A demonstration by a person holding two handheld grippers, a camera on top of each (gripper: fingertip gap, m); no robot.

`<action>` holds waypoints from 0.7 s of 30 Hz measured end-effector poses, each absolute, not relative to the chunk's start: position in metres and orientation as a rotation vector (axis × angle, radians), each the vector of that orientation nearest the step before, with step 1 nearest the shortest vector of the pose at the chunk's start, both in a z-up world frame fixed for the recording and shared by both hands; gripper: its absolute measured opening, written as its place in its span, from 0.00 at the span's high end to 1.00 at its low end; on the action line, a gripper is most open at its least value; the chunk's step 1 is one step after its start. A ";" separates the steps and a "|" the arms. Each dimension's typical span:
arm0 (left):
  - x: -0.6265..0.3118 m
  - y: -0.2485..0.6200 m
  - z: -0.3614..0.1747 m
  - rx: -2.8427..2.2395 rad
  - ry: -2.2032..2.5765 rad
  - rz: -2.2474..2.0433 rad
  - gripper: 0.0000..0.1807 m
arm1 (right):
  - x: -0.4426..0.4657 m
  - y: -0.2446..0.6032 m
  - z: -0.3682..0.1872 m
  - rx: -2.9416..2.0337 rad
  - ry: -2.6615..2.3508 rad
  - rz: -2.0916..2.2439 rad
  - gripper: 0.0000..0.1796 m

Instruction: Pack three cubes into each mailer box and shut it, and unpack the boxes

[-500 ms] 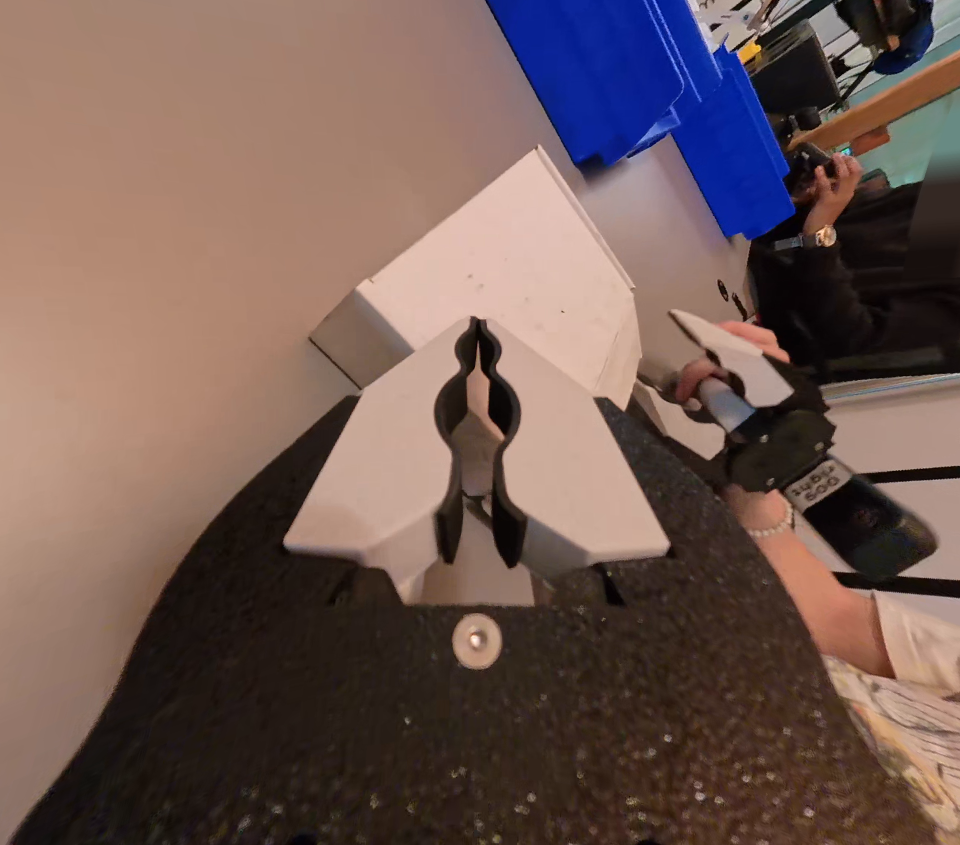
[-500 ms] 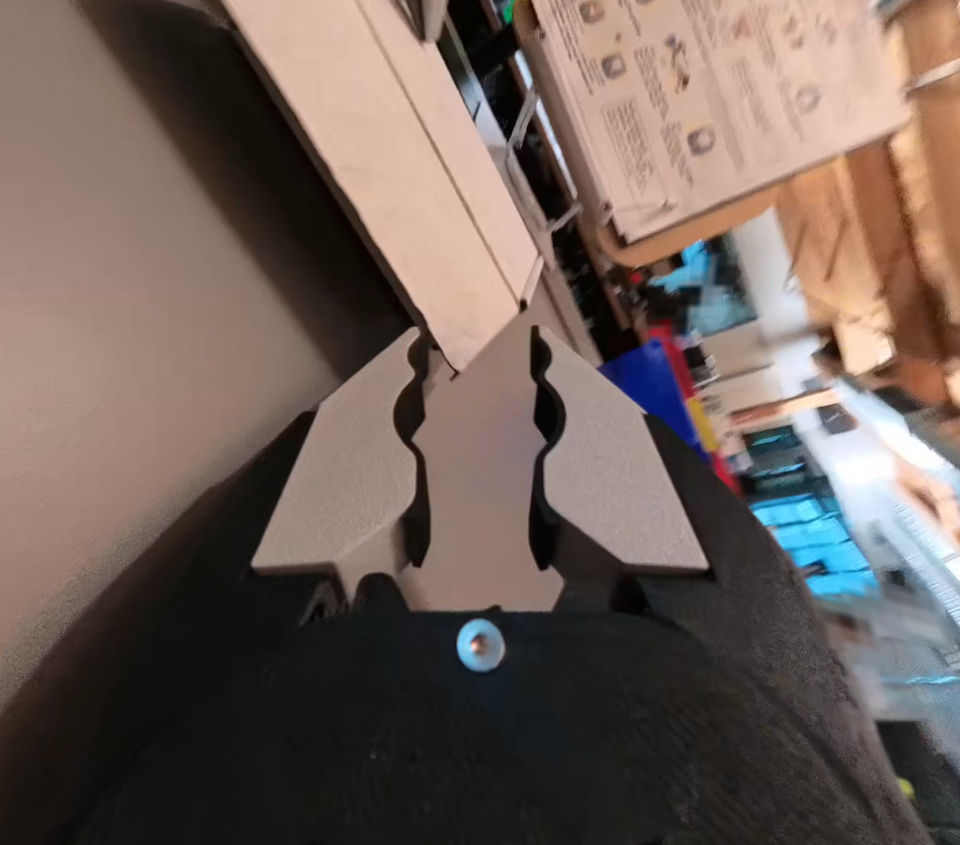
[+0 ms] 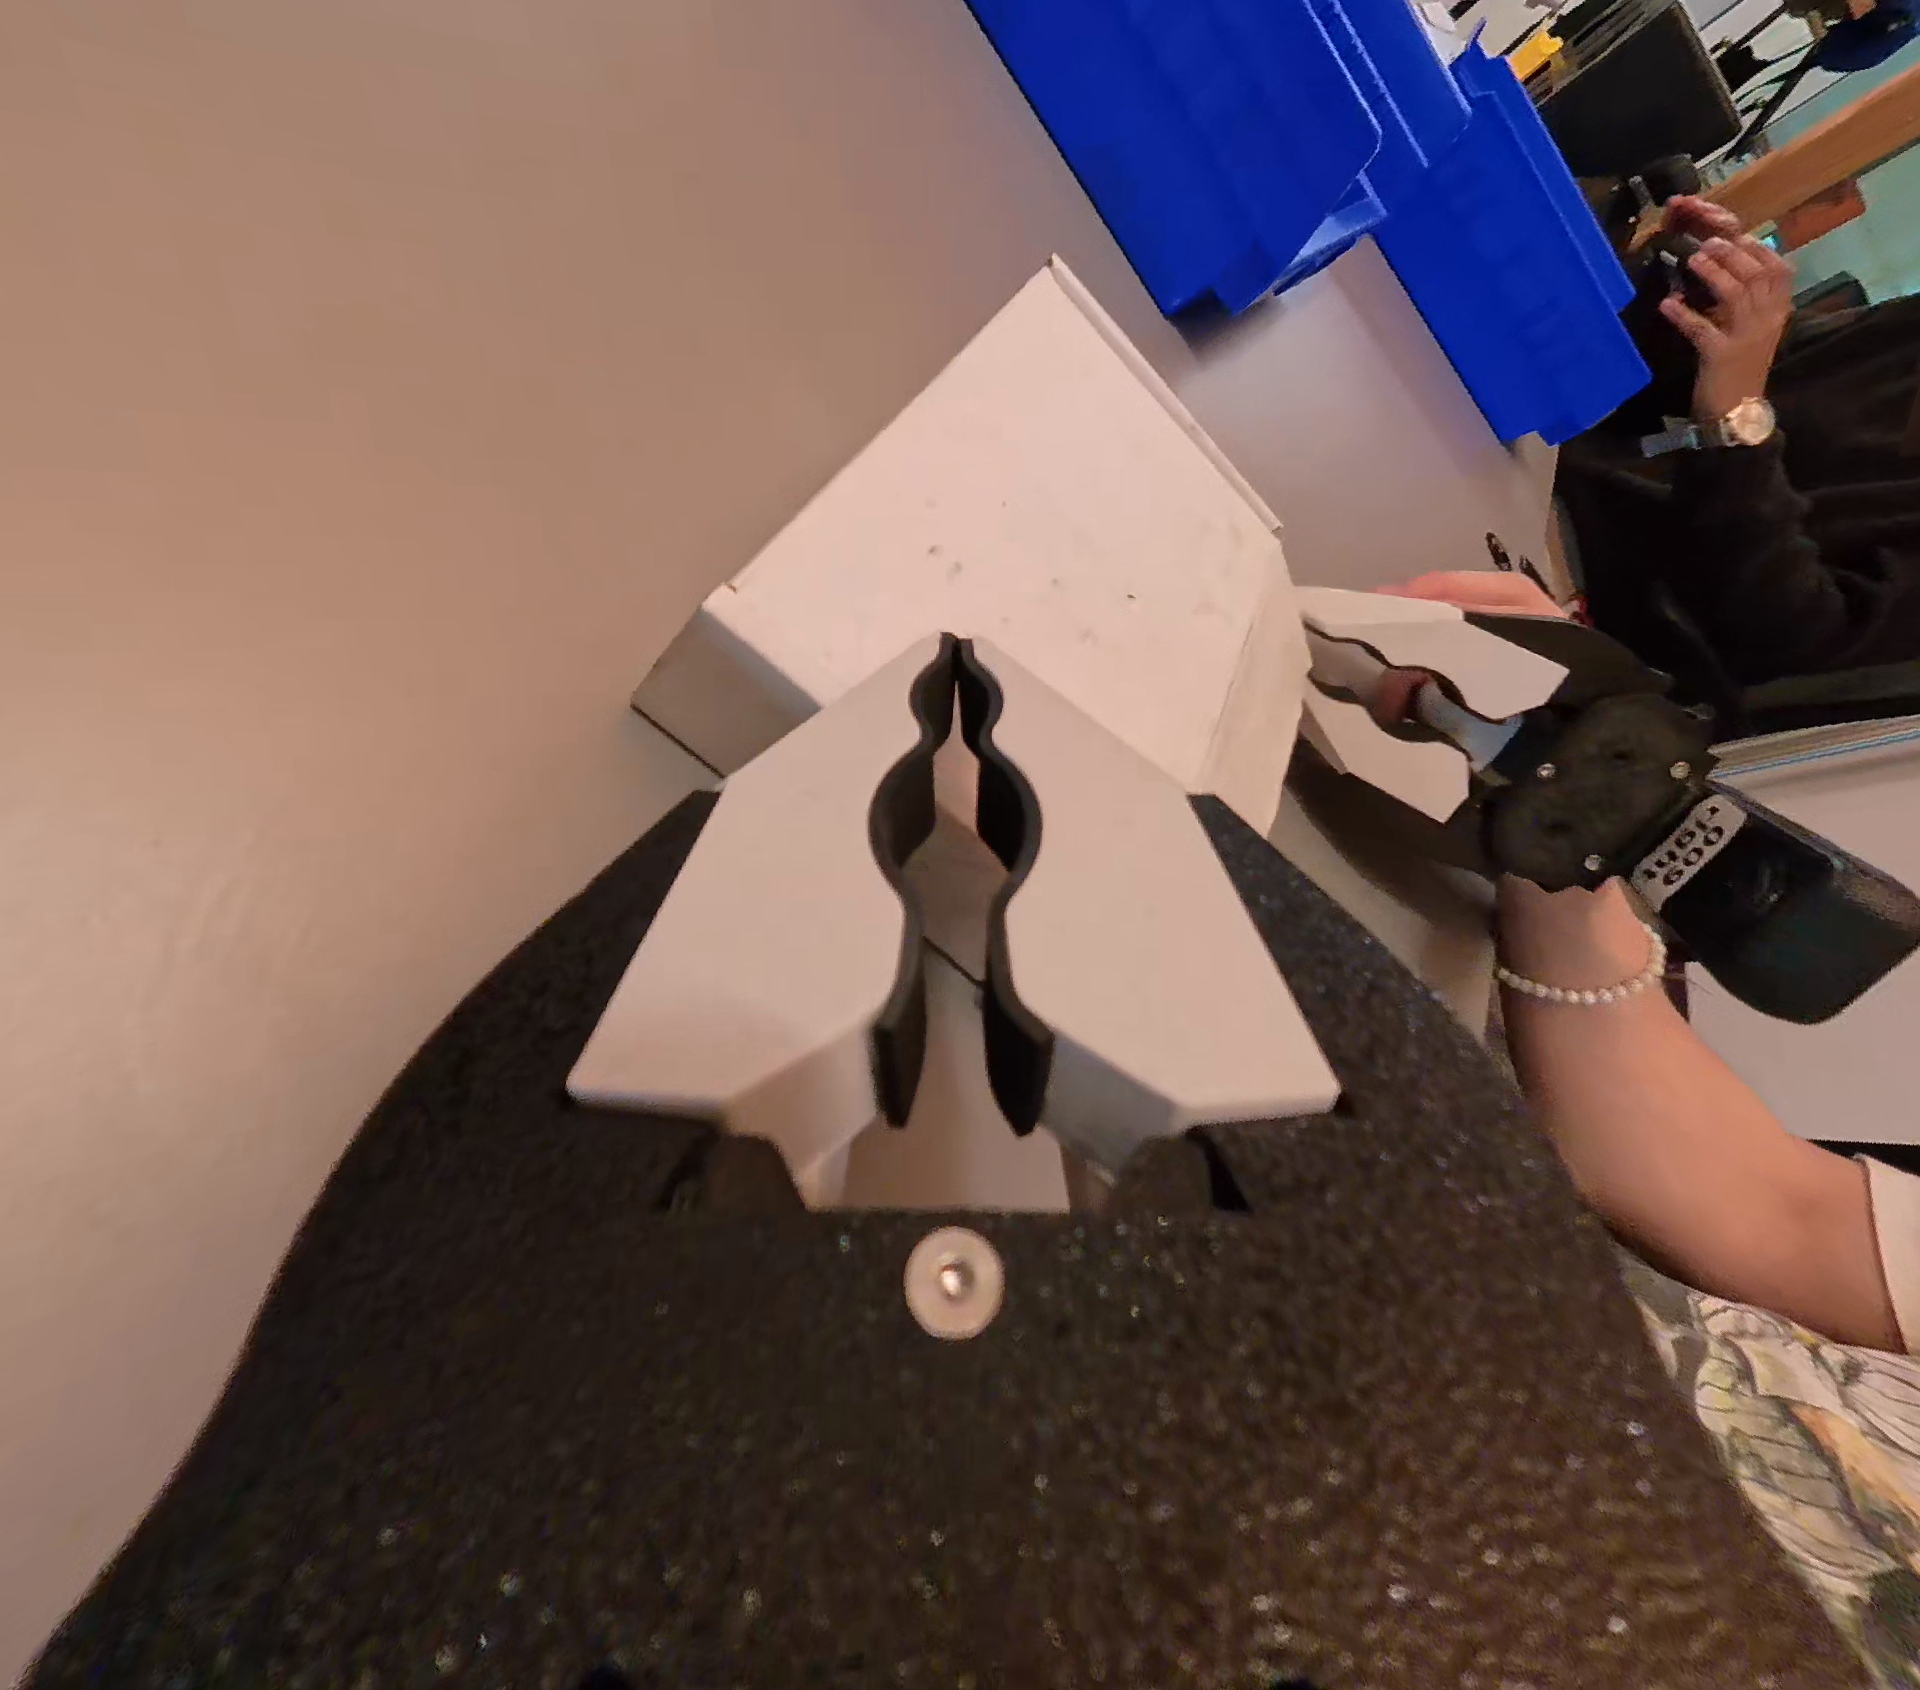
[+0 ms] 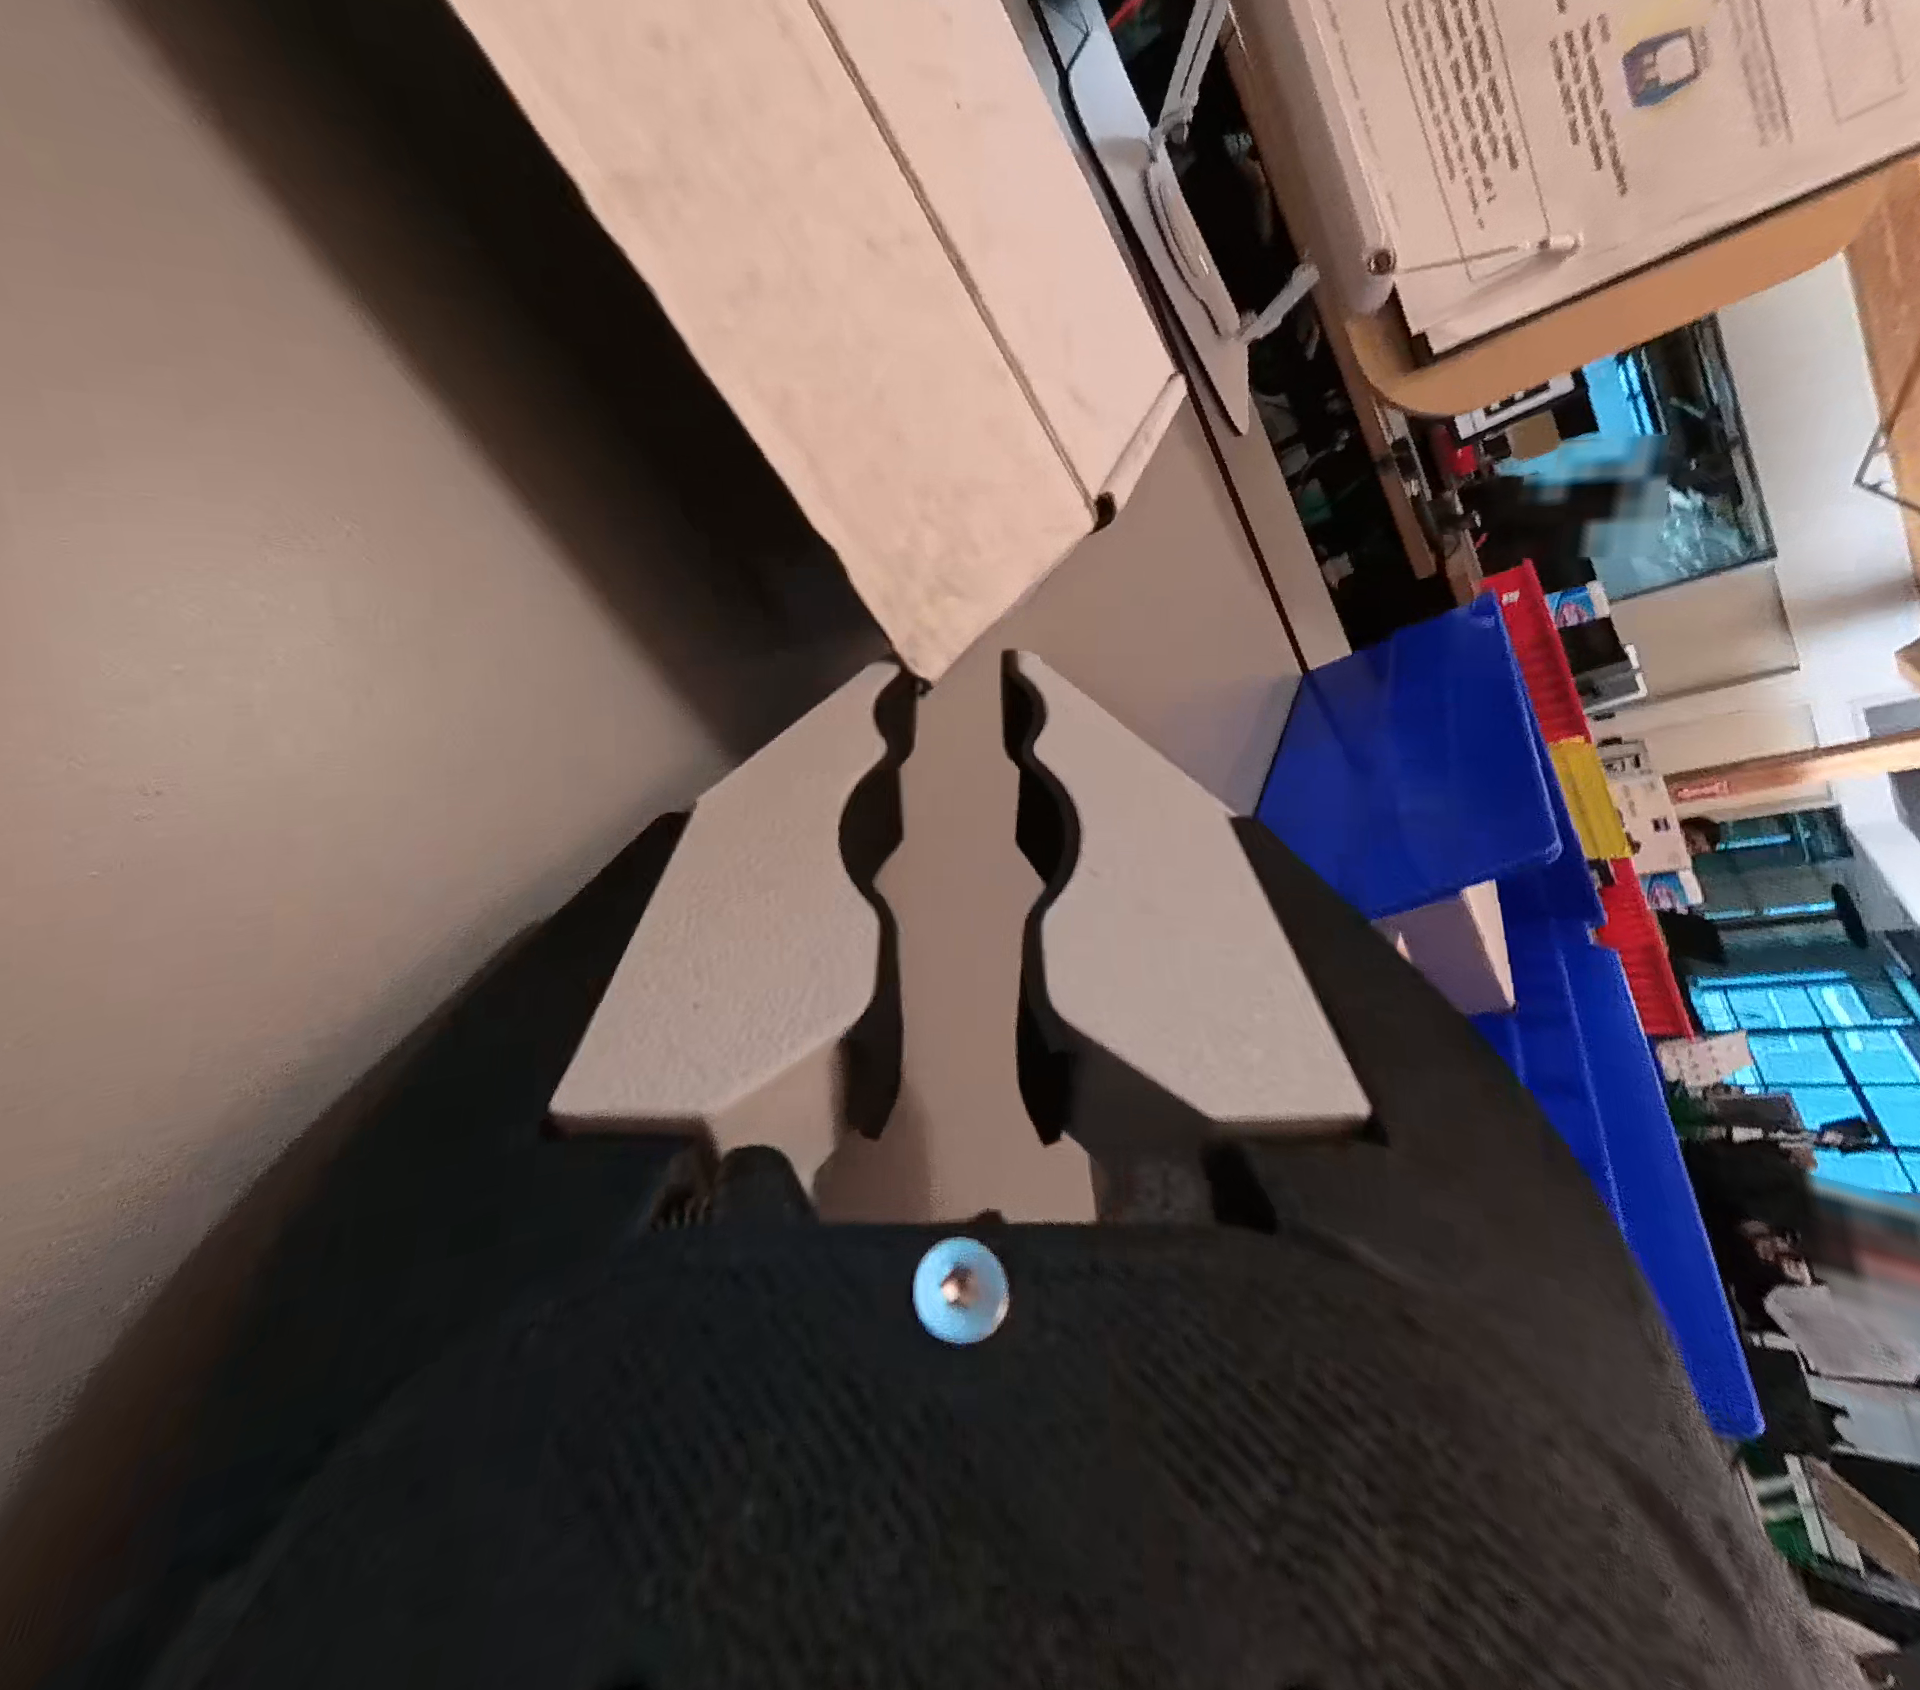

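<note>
**On the pale tabletop: both grippers at a closed white mailer box**

Right at the middle of the tabletop sits the white mailer box, lid down, and everything reads off that box. Left gripper is in against its near side, fingers pressed together at the tips, nothing visible between them. Whether the tips actually touch the cardboard, I cannot tell.

Over at the box's far end comes the right gripper, held in a hand with a bead bracelet, its fingers slightly apart with a narrow gap showing. From its own camera the right gripper has one finger tip right at the box's bottom corner, the other just clear of it, bare tabletop showing through the gap.

Beyond the box, blue bins line the tabletop's back edge. Behind those bins, another person's hand is raised, wearing a wristwatch. No cubes on show.
</note>
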State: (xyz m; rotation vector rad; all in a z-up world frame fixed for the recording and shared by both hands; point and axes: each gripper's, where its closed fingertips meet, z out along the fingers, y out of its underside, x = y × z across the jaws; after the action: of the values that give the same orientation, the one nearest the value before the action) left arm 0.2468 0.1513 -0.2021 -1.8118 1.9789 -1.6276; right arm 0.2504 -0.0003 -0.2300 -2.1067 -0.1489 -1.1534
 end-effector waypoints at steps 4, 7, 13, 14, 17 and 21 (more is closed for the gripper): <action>0.247 0.151 -0.202 -1.802 1.979 -1.617 1.00 | 0.254 0.001 -0.234 -2.114 -0.219 -1.199 0.95; 0.247 0.151 -0.203 -1.796 1.980 -1.608 1.00 | 0.254 0.002 -0.236 -2.116 -0.194 -1.114 0.96; 0.248 0.153 -0.203 -1.784 1.987 -1.556 1.00 | 0.241 0.006 -0.236 -2.129 -0.193 -0.787 0.96; 0.248 0.153 -0.203 -1.785 1.987 -1.553 1.00 | 0.241 0.006 -0.238 -2.137 -0.198 -0.753 0.96; 0.250 0.155 -0.203 -1.788 1.975 -1.539 1.00 | 0.236 0.009 -0.238 -2.136 -0.244 -0.661 0.95; 0.251 0.157 -0.203 -1.792 1.968 -1.531 1.00 | 0.230 0.012 -0.238 -2.123 -0.287 -0.630 0.95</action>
State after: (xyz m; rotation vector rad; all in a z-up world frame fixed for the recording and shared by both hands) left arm 0.2511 0.1566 -0.2032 -1.7922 1.9679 -1.5311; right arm 0.2296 0.0120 -0.2380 -2.1233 -0.2869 -0.6299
